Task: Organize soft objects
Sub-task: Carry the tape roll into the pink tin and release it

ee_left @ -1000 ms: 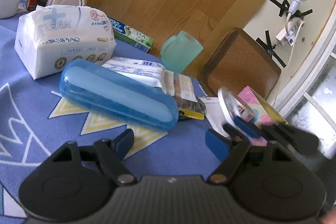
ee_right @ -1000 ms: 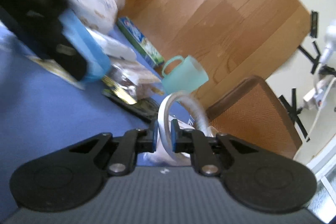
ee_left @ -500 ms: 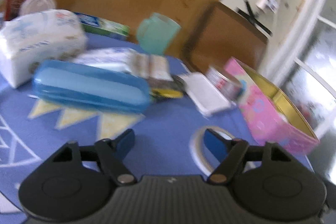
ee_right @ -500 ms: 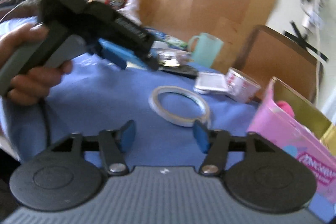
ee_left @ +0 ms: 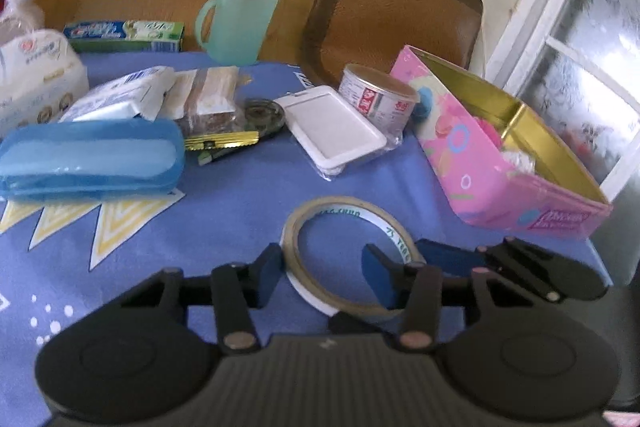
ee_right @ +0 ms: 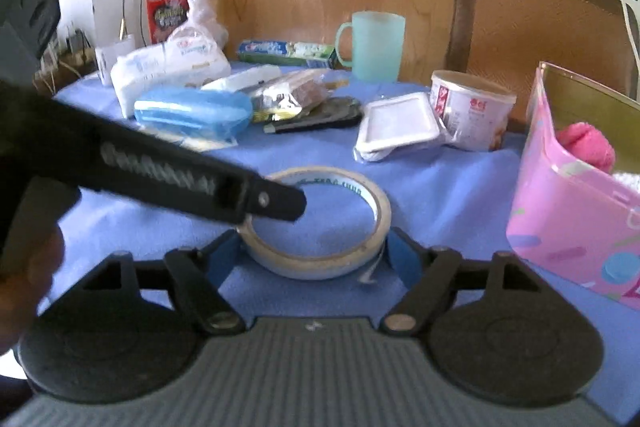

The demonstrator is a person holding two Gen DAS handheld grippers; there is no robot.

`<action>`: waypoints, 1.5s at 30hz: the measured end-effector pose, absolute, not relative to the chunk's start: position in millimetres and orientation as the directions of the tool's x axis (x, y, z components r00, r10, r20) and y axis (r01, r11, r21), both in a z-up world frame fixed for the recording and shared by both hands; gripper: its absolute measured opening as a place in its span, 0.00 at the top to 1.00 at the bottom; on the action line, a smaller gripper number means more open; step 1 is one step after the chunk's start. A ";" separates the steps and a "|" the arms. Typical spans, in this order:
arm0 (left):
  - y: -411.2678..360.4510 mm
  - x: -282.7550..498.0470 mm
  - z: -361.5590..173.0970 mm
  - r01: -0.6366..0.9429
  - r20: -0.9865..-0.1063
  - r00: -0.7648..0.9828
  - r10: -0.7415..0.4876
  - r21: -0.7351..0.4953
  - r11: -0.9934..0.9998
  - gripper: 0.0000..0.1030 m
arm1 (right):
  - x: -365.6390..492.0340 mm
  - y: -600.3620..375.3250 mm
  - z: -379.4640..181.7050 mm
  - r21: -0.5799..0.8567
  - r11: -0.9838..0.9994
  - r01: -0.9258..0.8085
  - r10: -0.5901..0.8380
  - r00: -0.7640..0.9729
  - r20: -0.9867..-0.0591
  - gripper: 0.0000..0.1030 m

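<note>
A roll of clear tape (ee_right: 320, 227) lies flat on the blue cloth (ee_right: 440, 195). My right gripper (ee_right: 314, 255) has the roll between its fingers; its jaws are opening and the pads stand just off the rim. My left gripper (ee_left: 322, 275) straddles the left wall of the tape roll (ee_left: 348, 219), one pad outside and one inside the ring. Its jaws are closing but the pads do not press on the tape. To the right stands an open pink tin (ee_right: 560, 219) with a pink soft ball (ee_right: 586, 147) inside.
At the back of the table lie a tissue pack (ee_left: 36, 79), a blue case (ee_left: 88, 159), snack packets (ee_left: 208, 95), a white card holder (ee_left: 336, 123), a can (ee_left: 376, 95), a toothpaste box (ee_left: 124, 35) and a green mug (ee_left: 236, 23). A brown chair (ee_left: 392, 15) stands behind.
The right gripper held the tape upright, laid it flat on the cloth and opened. The left gripper swung right, came over the tape and narrowed its jaws.
</note>
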State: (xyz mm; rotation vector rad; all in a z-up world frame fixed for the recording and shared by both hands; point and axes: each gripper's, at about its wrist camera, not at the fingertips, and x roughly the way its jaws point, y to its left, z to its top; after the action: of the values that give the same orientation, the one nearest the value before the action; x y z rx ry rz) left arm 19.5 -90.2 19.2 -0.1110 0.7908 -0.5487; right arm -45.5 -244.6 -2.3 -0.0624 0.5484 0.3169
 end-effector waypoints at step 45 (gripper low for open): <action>-186.9 -0.3 60.4 0.502 -0.594 0.660 -0.460 -0.106 0.858 0.31 | -99.4 -333.1 5.3 0.137 0.923 0.361 -0.331 0.922 -0.200 0.22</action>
State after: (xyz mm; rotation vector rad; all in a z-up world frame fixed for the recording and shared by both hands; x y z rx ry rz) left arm -0.3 -186.9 60.4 0.0693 0.6521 -0.5448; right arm -99.4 -333.1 5.3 0.1733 0.1745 -0.3569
